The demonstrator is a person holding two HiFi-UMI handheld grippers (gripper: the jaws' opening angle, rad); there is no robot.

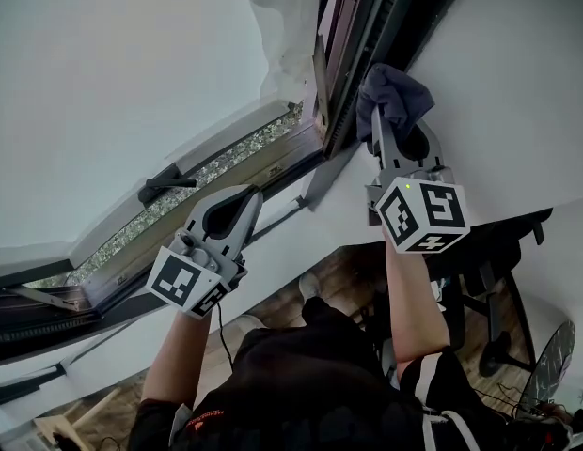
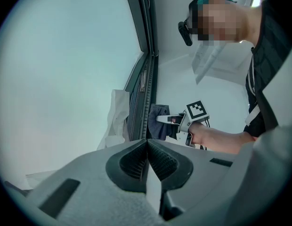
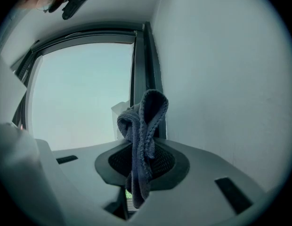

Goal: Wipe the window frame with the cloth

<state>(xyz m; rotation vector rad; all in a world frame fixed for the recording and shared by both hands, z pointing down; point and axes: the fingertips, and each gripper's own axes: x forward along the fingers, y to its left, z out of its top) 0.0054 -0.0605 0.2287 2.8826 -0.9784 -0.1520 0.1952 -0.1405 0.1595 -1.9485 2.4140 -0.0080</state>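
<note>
Cloth (image 3: 143, 126), dark blue and knitted, hangs pinched in the closed jaws of the right hand-held gripper (image 3: 144, 160); its bunched end sits at the dark window frame (image 1: 346, 73), touching or just beside it, next to the white wall (image 1: 517, 83); the left hand-held gripper (image 2: 147, 147) has its jaws together on nothing, lower down near the window handle (image 1: 169, 184). To wipe well, press the loose bunch flat on the frame and draw it along the length; the hold is on a narrow fold, so push gently. No writing is legible; only square markers on the cubes.
</note>
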